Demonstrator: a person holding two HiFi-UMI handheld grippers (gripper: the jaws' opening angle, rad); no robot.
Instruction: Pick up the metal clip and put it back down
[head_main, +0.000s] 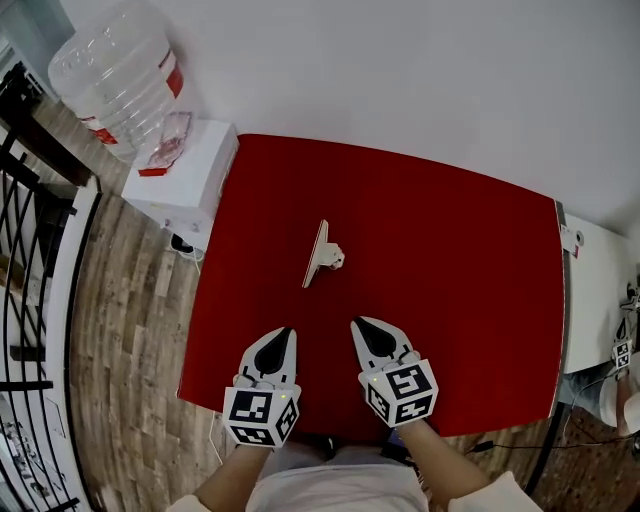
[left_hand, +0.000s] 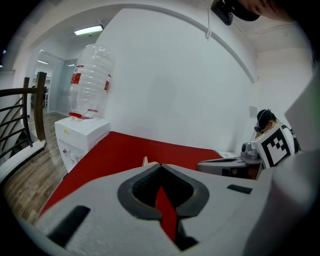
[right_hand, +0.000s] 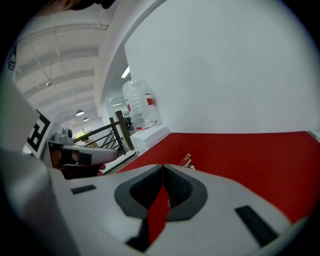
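Note:
A pale metal clip (head_main: 322, 255) lies near the middle of the red table (head_main: 450, 260), its long edge running away from me. Both grippers hover over the table's near part, short of the clip. My left gripper (head_main: 284, 333) is shut and holds nothing; my right gripper (head_main: 362, 324) is shut and empty as well. In the left gripper view only the clip's tip (left_hand: 145, 161) peeks above the closed jaws (left_hand: 159, 165). Past the meeting tips of the right gripper (right_hand: 162, 166), the right gripper view catches the clip (right_hand: 188, 161).
A white water dispenser (head_main: 185, 175) with a clear bottle (head_main: 115, 75) stands at the table's far left corner. A black railing (head_main: 25, 300) runs along the wooden floor on the left. A white surface (head_main: 595, 290) adjoins the table's right edge.

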